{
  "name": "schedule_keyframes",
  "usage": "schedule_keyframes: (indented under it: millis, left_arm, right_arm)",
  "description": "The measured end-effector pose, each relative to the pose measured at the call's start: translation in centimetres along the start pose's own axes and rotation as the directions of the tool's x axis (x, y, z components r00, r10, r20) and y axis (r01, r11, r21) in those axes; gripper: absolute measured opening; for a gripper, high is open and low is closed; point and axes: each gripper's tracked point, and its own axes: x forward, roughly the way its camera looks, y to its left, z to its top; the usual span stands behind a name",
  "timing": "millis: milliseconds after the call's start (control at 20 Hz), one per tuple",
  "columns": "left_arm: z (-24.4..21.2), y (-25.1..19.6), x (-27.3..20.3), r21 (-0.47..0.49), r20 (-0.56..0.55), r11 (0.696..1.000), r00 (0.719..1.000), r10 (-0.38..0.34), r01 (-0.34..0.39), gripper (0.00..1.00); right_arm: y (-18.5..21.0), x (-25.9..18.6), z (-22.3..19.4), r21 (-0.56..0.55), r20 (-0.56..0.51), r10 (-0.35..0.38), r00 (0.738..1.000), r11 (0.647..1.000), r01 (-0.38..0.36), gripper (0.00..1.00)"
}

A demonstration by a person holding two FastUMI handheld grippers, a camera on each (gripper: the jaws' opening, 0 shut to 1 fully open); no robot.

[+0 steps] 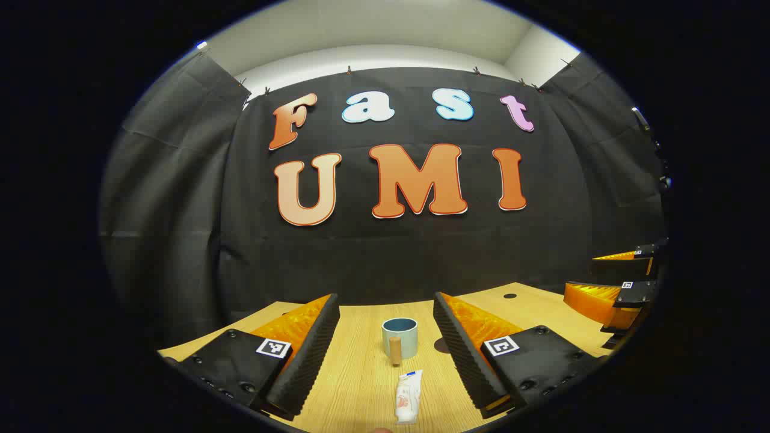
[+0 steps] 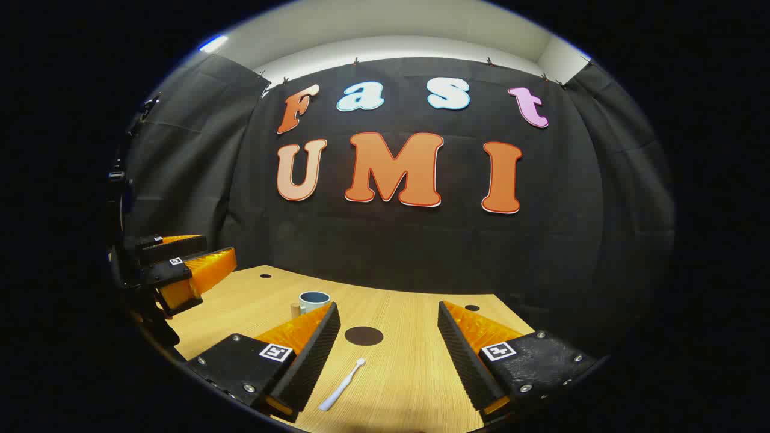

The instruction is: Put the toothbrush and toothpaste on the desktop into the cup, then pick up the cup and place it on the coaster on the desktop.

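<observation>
My left tool [image 1: 385, 355] has its fingers spread wide and grips nothing; it hangs low over the tabletop [image 1: 355, 373], pointed level toward the cup [image 1: 399, 337]. I take that aim as lining up on the toothpaste [image 1: 408, 397], which lies flat just on the near side of the cup, between my fingers, one end toward the cup.

My right tool [image 2: 388, 352] is likewise parted and empty, held low and level. The toothbrush [image 2: 341, 385] lies flat between its fingers, on the near side of the cup [image 2: 314, 300] and off to that cup's right, slanted with its head away from me. The dark round coaster [image 2: 363, 335] sits on the tabletop between toothbrush and cup, apart from both.

The cup stands upright and looks empty. Nothing of the task is done yet; both tools seem posed for a first pick.
</observation>
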Motion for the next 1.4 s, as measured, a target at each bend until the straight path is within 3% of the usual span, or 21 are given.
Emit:
schedule_keyframes:
  millis: [550, 800, 1100, 1250, 1400]
  left_arm:
    - [0.2, 0.1, -0.4, 0.024, -0.007, 1.000, 1.000, 0.008, -0.008, 1.00]
    - [-0.9, -0.5, 0.4, 0.024, -0.047, 0.999, 0.998, -0.038, 0.039, 1.00]
    - [-3.7, -0.4, 2.1, 0.010, -0.150, 0.997, 0.986, -0.071, 0.073, 1.00]
    - [-6.0, -0.2, 2.9, 0.009, -0.234, 0.997, 0.969, -0.078, 0.083, 1.00]
    - [-8.9, 0.2, 3.5, -0.021, -0.324, 0.996, 0.942, -0.088, 0.085, 1.00]
  right_arm:
    - [1.2, 0.2, -1.4, 0.037, -0.075, 0.032, 0.997, 0.999, -0.029, 0.98]
    - [1.5, 1.2, -2.7, 0.038, -0.144, 0.062, 0.988, 0.998, -0.057, 0.98]
    - [2.2, 2.0, -6.0, 0.013, -0.289, 0.079, 0.954, 0.997, -0.078, 0.98]
    - [3.4, 2.5, -7.7, 0.050, -0.352, 0.125, 0.928, 0.992, -0.115, 0.98]
    - [3.5, 3.1, -10.0, 0.048, -0.417, 0.115, 0.901, 0.993, -0.105, 0.98]
